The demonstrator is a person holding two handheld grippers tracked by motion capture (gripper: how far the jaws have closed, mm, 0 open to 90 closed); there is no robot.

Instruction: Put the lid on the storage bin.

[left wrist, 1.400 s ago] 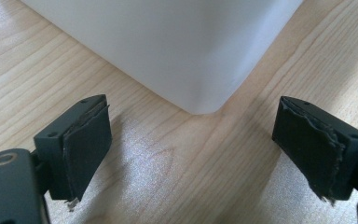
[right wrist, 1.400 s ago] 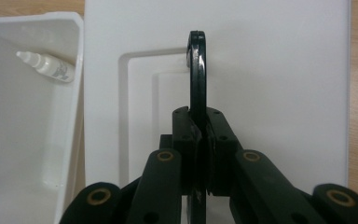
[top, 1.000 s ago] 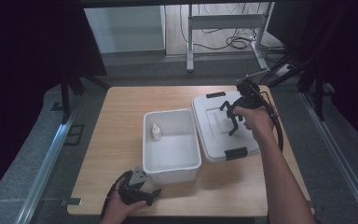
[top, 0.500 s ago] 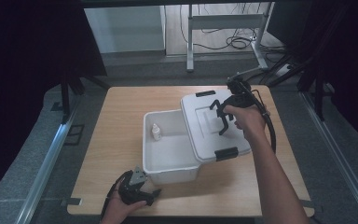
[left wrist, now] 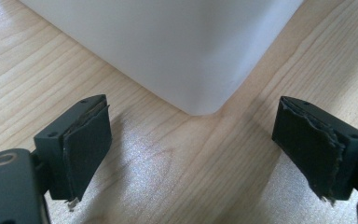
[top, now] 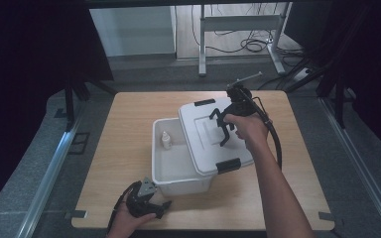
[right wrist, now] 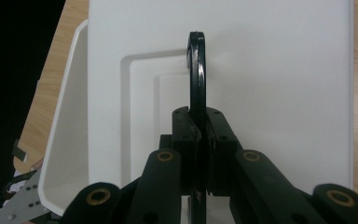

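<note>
High view: a white lid [top: 213,136] with black latches is held by its black handle [top: 220,126] in the right gripper [top: 228,124], and it is carried partly over the open white bin [top: 176,168] that stands near the middle of the wooden table [top: 124,134]. The lid's left part overlaps the bin's right side, while its right part hangs past the bin above the tabletop. Whether the lid rests on the bin's rim or is held just clear of it cannot be told from this height. A small white bottle [top: 165,140] is seen upright inside the bin, against its far left wall.

In the right gripper view, the right gripper [right wrist: 199,140] is seen clenched on the thin black handle [right wrist: 196,70], which stands edge-on between the pads and rises above them; the lid [right wrist: 279,84] is spread out beyond, and the bin's rim [right wrist: 67,121] is seen at its left.

The left gripper [top: 146,198] is held low at the table's near edge, just beside the bin's near left corner. In the left gripper view, the left gripper [left wrist: 196,144] is shown released, its jaws wide apart with bare wood between them, and the bin's rounded corner [left wrist: 200,88] is seen just ahead, untouched by the pads.
</note>
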